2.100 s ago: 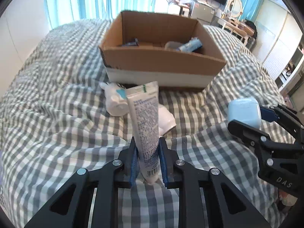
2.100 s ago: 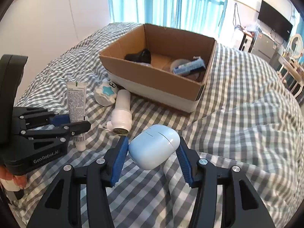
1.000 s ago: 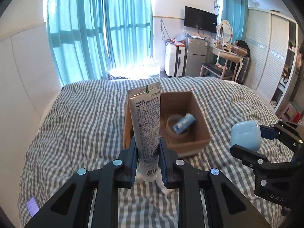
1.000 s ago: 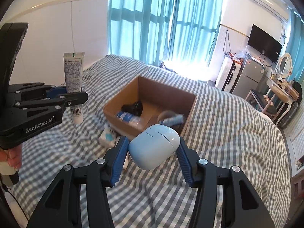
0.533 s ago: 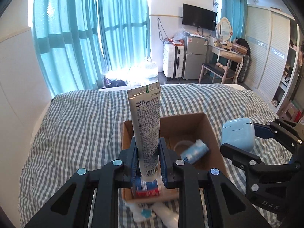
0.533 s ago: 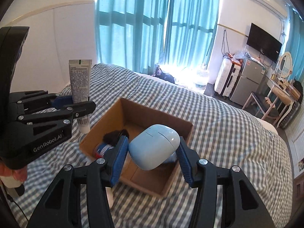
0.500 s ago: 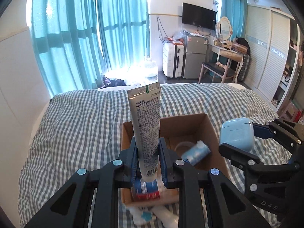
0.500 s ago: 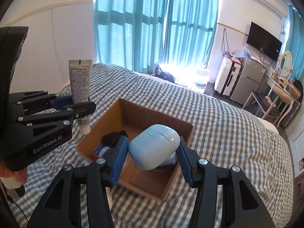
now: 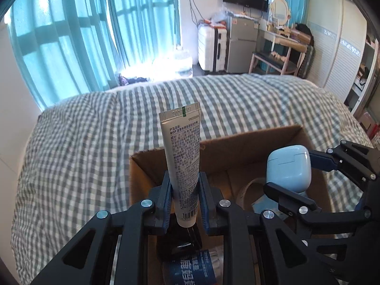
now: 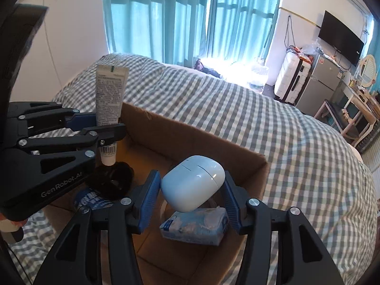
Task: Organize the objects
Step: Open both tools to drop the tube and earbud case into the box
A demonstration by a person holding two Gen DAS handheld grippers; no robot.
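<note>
Tongs (image 9: 184, 196) grip tube (image 9: 182, 156) above box (image 9: 237, 152).

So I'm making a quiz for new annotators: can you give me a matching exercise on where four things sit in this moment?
Things:
1. toothpaste tube
2. pale blue earbud case
3. tissue pack
4. cardboard box

Places:
A. lying inside the box
B. resting on the checked bed cover
C. clamped in the left gripper, above the box
D. clamped in the right gripper, above the box

Pairs: 1-C, 2-D, 3-A, 4-B
</note>
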